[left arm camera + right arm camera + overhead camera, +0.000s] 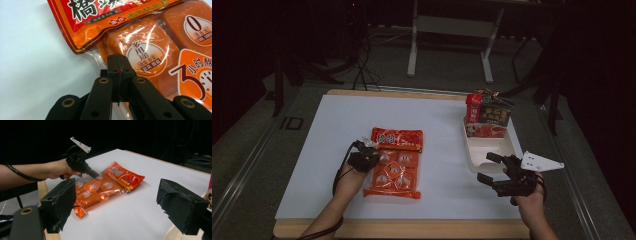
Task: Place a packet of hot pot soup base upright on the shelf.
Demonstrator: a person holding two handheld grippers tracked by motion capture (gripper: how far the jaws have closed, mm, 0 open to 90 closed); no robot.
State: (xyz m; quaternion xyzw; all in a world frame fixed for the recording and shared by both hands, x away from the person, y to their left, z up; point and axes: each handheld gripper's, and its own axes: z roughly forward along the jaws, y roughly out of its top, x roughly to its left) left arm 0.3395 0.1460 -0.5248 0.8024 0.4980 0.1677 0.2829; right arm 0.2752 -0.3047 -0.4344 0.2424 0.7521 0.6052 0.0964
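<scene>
Two sealed food packets lie mid-table: a red packet (397,139) and, nearer me, an orange packet (393,175) of several wrapped cubes. My left gripper (372,154) is shut, its tips over the orange packet's far left corner. In the left gripper view the closed tips (117,67) sit above the orange packet (160,50) just below the red packet (100,20); I cannot tell if film is pinched. My right gripper (488,168) hovers open and empty by the tray. From the right gripper view the left gripper (96,174) points down at the orange packet (97,192).
A white tray (484,150) stands at the right, holding upright packets (492,114) at its far end. The white table top (337,125) has a wooden front edge. Dark floor, cables and a table frame lie beyond.
</scene>
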